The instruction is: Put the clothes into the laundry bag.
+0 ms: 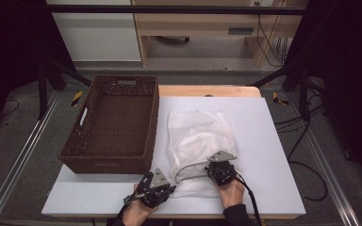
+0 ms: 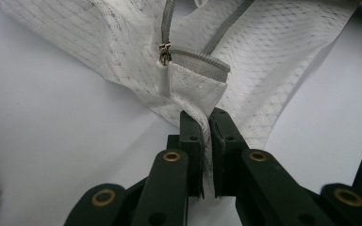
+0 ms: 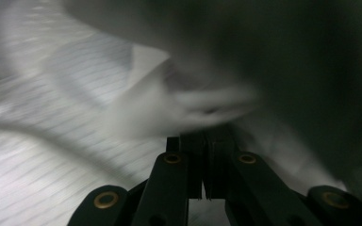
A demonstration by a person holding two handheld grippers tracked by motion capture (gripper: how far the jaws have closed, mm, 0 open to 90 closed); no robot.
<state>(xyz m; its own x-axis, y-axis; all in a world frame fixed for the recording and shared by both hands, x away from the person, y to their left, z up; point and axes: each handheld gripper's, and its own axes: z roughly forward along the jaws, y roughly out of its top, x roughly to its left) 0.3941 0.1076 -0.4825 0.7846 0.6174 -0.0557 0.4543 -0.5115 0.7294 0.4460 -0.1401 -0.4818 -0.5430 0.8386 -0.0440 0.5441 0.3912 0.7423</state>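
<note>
Left gripper (image 2: 206,123) has its jaws pinched on the mesh bag's (image 1: 198,136) near edge, zipper pull (image 2: 164,52) just beyond. Right gripper (image 3: 206,134) jaws are closed on the bag's fabric. Wicker basket (image 1: 115,123) sits farther off on the worktop (image 1: 273,155).

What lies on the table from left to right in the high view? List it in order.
Brown wicker basket → left gripper, pinching the near corner of the bag → white mesh bag → right gripper, closed at the bag's grey zipper.
</note>
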